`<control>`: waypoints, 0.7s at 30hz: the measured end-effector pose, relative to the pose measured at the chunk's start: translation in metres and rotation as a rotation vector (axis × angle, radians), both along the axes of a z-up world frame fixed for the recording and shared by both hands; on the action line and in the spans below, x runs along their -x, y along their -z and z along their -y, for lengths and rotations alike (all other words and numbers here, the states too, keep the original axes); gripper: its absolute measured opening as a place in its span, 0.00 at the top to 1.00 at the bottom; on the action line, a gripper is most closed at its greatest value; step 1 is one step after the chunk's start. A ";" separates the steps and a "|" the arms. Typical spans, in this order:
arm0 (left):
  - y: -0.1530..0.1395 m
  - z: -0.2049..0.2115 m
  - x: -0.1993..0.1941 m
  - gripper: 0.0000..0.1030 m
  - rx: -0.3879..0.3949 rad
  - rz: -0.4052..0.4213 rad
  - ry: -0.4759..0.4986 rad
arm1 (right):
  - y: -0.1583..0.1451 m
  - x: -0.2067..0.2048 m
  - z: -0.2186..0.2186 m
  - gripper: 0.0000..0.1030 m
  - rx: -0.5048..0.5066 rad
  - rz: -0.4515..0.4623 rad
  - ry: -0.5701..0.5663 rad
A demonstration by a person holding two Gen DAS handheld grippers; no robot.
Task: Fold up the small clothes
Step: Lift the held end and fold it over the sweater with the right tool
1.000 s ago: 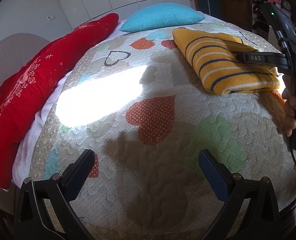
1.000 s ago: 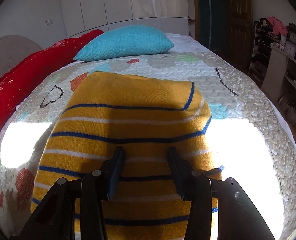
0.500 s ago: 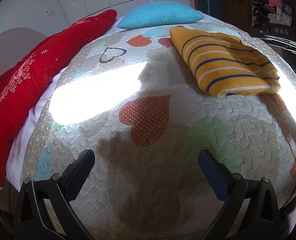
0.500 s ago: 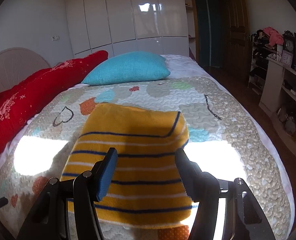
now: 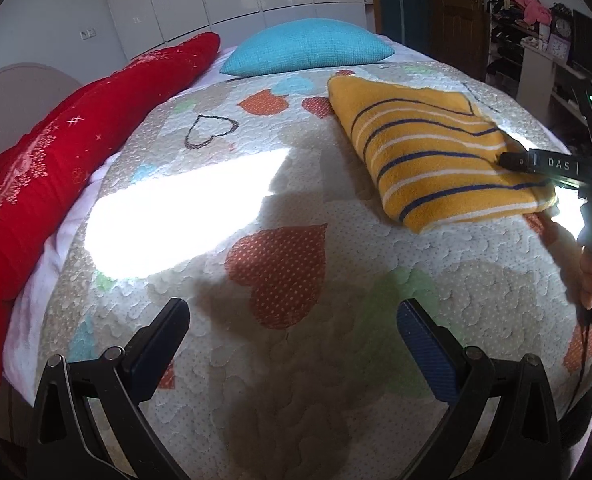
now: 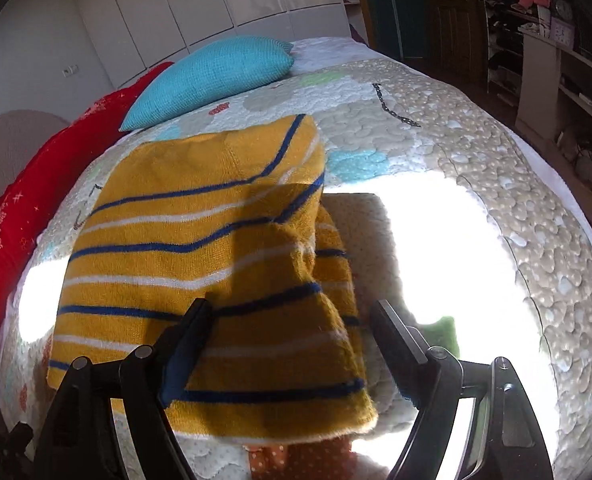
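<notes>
1. Left wrist view: the left gripper (image 5: 292, 320) hung released, jaws wide over bare heart-print quilted bedspread (image 5: 276, 264). The mustard-yellow knitted sweater with blue and white stripes (image 5: 435, 152) lay ahead to its right, already a compact rectangle — folding looked nearly done. The right gripper (image 5: 511, 160) reached its right edge.

2. Right wrist view: only here did the right gripper (image 6: 292, 340) show spread jaws straddling the sweater (image 6: 200, 232) — its near right corner stood rumpled, probably needing smoothing.
</notes>
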State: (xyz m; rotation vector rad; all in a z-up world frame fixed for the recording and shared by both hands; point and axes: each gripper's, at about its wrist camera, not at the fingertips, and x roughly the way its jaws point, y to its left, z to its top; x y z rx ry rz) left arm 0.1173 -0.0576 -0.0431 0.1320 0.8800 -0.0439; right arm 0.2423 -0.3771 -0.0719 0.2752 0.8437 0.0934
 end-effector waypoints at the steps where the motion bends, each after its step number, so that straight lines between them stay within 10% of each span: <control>1: -0.002 -0.003 -0.009 0.00 0.064 0.000 0.014 | -0.005 0.003 0.008 0.18 -0.012 0.018 0.019; 6: 0.002 -0.011 -0.084 0.00 0.418 -0.063 0.108 | -0.014 -0.020 0.035 0.16 -0.136 0.029 0.030; 13: 0.049 0.026 -0.179 0.00 0.673 -0.309 0.215 | 0.020 -0.092 0.032 0.15 -0.325 -0.058 -0.083; 15: 0.058 0.042 -0.187 0.00 0.637 -0.327 0.196 | 0.023 -0.104 0.026 0.22 -0.355 -0.053 -0.101; 16: 0.055 0.051 -0.186 0.04 0.605 -0.308 0.205 | 0.026 -0.109 0.022 0.42 -0.406 -0.072 -0.119; 21: 0.020 0.060 -0.179 0.49 0.523 -0.265 0.259 | 0.012 -0.115 -0.002 0.60 -0.476 -0.070 -0.155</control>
